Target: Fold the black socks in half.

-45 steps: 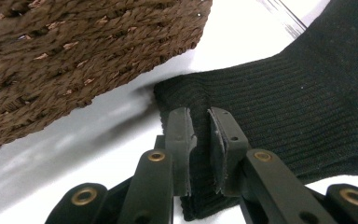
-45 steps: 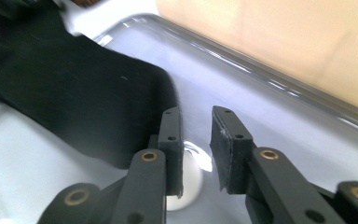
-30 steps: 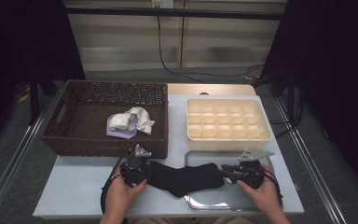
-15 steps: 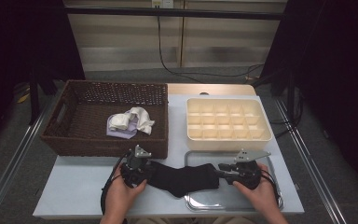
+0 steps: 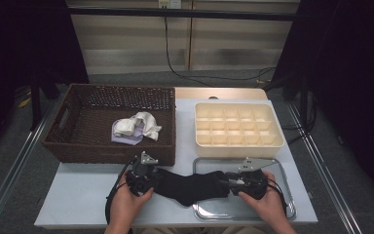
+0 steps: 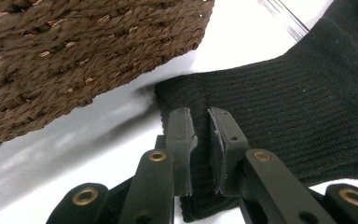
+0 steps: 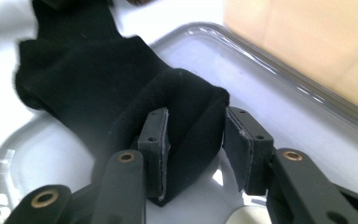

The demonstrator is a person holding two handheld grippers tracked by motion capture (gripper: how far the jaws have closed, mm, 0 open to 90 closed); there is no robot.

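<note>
A: How was the light from the high view?

B: Bright on the surface [image 5: 87, 195], dark at both sides and behind. The black sock [image 5: 190, 185] showed as a dark mass there, with almost no detail.

A: And the gripper views?

B: The white surface was blown out. The tray [image 7: 279, 88] rim carried glare. The sock's far end and the beige box [image 7: 307, 42] were blurred.

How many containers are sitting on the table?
3: a brown wicker basket at the back left, a cream divided organizer box at the back right, and a metal tray in front of the box, under one end of the black sock.
</note>
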